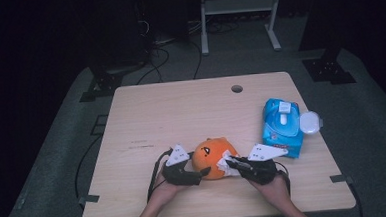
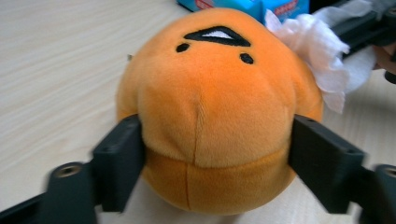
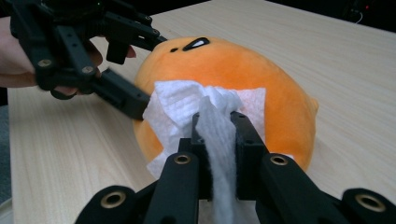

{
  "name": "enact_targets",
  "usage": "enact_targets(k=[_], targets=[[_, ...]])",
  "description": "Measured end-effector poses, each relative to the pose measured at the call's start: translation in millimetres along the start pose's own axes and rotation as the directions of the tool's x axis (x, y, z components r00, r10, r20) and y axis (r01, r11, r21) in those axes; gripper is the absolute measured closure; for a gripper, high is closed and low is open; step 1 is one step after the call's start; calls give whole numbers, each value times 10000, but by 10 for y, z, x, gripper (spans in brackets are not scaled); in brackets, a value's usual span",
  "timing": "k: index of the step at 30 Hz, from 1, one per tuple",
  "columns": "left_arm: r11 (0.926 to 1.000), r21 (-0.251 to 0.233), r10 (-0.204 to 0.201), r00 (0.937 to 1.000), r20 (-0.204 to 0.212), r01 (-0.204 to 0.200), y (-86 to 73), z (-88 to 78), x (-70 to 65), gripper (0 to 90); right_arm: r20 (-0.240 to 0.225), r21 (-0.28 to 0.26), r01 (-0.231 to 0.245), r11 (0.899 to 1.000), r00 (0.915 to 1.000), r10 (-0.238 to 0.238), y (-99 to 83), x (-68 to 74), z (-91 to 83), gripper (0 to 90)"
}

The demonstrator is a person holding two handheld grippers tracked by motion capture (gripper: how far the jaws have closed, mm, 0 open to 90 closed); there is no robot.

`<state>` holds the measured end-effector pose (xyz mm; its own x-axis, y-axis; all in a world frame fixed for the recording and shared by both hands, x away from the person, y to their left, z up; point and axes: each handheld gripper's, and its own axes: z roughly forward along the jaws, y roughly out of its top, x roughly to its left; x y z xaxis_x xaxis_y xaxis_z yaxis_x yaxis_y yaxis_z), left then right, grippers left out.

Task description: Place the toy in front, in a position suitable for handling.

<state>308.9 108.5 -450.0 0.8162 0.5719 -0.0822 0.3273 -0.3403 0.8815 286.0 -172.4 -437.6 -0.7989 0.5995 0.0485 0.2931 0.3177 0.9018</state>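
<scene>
Pale wood-grain tabletop carries everything, with dark floor and cables behind it. Nearest the person, the left gripper straddles the orange plush toy at the front middle of the table, its jaws set against the toy's two flanks. From the other side the right gripper has its jaws clamped together on a white wipe, which is spread against the toy's side. Farther right lies a blue wet-wipes pack, lid open.
</scene>
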Motion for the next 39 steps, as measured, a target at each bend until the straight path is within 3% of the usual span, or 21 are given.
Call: enact_targets(k=[5, 8, 11, 15, 16, 17, 18, 21, 22, 24, 26, 29, 31, 33, 35, 36, 37, 39], targets=[[10000, -47, 54, 9999, 91, -53, -1, -8, 14, 303, 639, -151, -278, 9995, 9975, 288, 13, -139, -75, 810], [10000, -90, 45, 9998, 186, -44, 9, 18, -3, 265, 522, -82, -429, 9990, 9977, 433, -9, -131, -54, 810], [9988, -13, 496, 9988, 46, -496, 13, 20, -33, 298, 322, -152, -50, 9999, 9995, 55, 44, -18, 22, 809], [9983, -63, 576, 9983, 120, -576, 12, 11, -38, 263, 455, -235, -142, 9996, 9988, 152, 61, -62, -6, 808], [9990, -89, 446, 9990, 100, -445, 13, 12, -36, 263, 539, -229, -230, 9995, 9983, 242, 48, -96, -19, 809], [9997, -262, 6, 9999, 159, -2, 4, 18, -20, 164, 775, -69, -269, 9996, 9966, 274, 8, -158, -35, 809], [9995, -231, -214, 9997, 149, 217, -3, 31, -17, 129, 783, -37, -452, 9990, 9959, 453, -22, -190, -35, 809], [9991, -80, -407, 9987, 318, 410, -17, 62, -24, 136, 708, -44, -803, 9968, 9942, 804, -74, -229, -26, 809], [10000, -67, -59, 9998, 182, 61, -8, 63, -48, 218, 619, -122, -821, 9966, 9947, 827, -59, -193, -18, 809], [10000, -88, 47, 10000, 83, -46, 4, 52, -47, 286, 511, -177, -671, 9976, 9964, 679, -33, -149, -14, 809], [9987, -161, 477, 9988, -51, -477, 10, 36, -68, 326, 195, -314, -137, 9994, 9997, 143, 45, -17, 15, 808], [9984, -179, 535, 9986, -38, -535, 12, 26, -69, 335, 260, -257, 103, 9996, 9996, -96, 67, -7, 15, 808], [9989, -212, 427, 9991, 54, -425, 21, 31, -67, 315, 379, -271, -116, 9996, 9992, 127, 43, -74, -6, 808], [9996, -273, 119, 9998, 128, -115, 34, 56, -69, 232, 416, -257, -348, 9991, 9985, 358, 17, -117, -28, 809], [9992, -275, 277, 9996, -18, -277, 35, 73, -88, 270, 176, -318, -341, 9989, 9992, 347, 33, -65, -16, 808], [9953, -239, 930, 9956, -149, -934, 43, 71, -148, 299, -246, -367, 2, 9993, 9997, -11, 83, 44, 25, 806], [9953, -239, 930, 9956, -149, -934, 43, 71, -148, 314, -246, -367, 2, 9993, 9997, -11, 83, 44, 25, 806], [9894, -178, 1433, 9892, -299, -1439, 62, 69, -216, 318, -361, -365, 486, 9981, 9981, -500, 146, 137, 49, 805]])
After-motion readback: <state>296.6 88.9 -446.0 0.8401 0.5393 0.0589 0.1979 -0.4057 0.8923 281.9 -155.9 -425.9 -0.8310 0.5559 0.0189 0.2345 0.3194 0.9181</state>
